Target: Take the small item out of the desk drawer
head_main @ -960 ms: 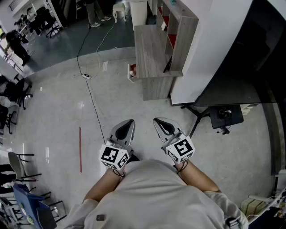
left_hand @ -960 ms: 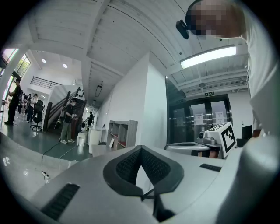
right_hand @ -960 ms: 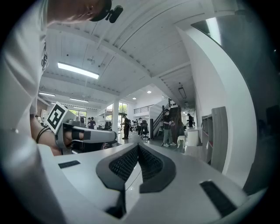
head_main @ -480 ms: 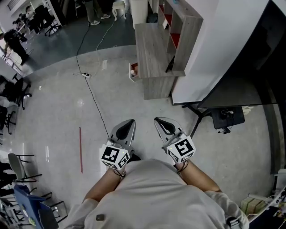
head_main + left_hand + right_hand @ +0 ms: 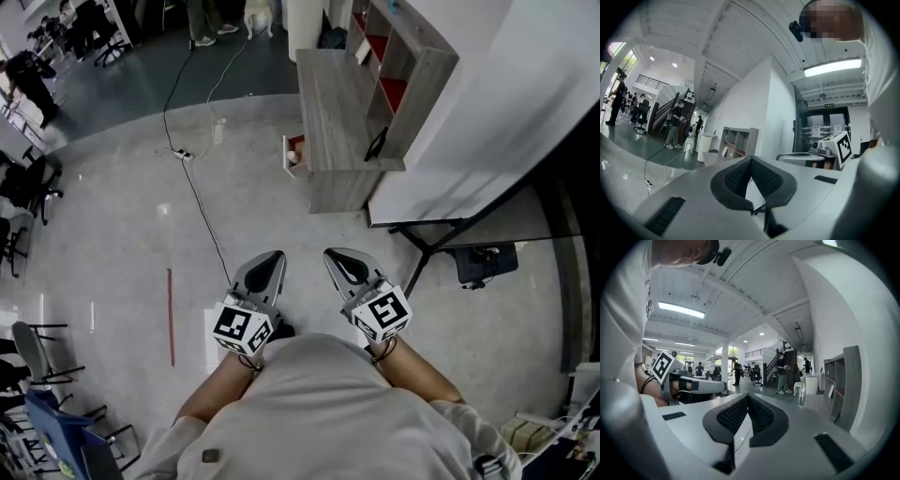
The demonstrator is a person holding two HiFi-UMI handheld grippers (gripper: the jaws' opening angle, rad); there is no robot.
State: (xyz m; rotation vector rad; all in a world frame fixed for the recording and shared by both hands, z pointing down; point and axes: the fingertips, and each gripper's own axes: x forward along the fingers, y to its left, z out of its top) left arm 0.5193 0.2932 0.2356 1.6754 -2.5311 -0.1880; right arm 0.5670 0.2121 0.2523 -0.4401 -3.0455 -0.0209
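Observation:
In the head view a grey wooden desk [image 5: 339,108] with a shelf unit [image 5: 403,70] stands well ahead of me on the floor. On its left side a small drawer [image 5: 294,156] stands pulled out, with something reddish in it that is too small to make out. My left gripper [image 5: 269,262] and right gripper [image 5: 337,259] are held side by side close to my body, level and far short of the desk. Both are shut on nothing. The left gripper [image 5: 751,159] faces the shelf unit [image 5: 737,142]; the right gripper [image 5: 748,396] shows its pads meeting.
A black cable [image 5: 199,202] runs across the floor from a power strip [image 5: 184,157] toward my feet. A red strip [image 5: 170,314] marks the floor at left. A white panel [image 5: 469,131] and a black stand [image 5: 483,262] lie right of the desk. Chairs [image 5: 28,187] and people stand far left.
The desk and white panel have shifted right and slightly down in the head view. Both grippers keep their place before my body and stay shut.

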